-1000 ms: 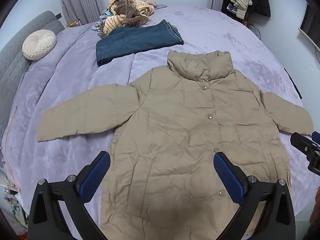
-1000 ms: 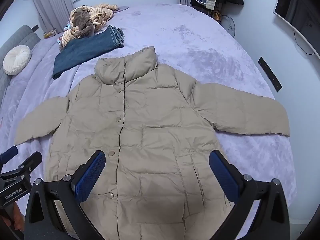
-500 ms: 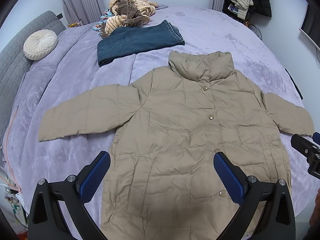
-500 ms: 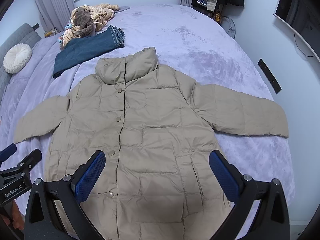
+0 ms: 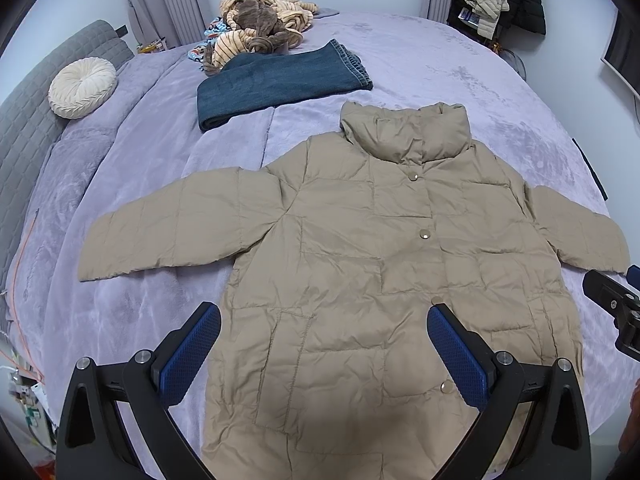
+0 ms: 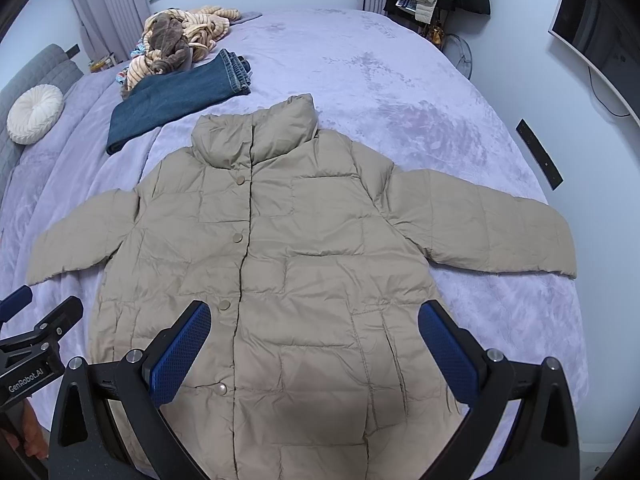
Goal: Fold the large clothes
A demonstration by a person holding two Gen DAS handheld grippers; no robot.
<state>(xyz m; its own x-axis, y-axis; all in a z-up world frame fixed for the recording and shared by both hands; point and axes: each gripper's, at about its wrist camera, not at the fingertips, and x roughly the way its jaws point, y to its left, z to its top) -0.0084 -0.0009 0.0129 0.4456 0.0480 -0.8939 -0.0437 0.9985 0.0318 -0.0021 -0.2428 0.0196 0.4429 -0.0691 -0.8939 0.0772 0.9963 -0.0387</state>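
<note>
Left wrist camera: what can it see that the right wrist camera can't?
Only the left wrist view shows the left gripper's own open jaws up close, with the right gripper at its edge. Only the right wrist view shows the screen on the wall and the whole right sleeve. Both show the tan jacket lying flat and buttoned on the purple bed, the folded jeans, the striped clothes pile and the round white cushion.
</note>
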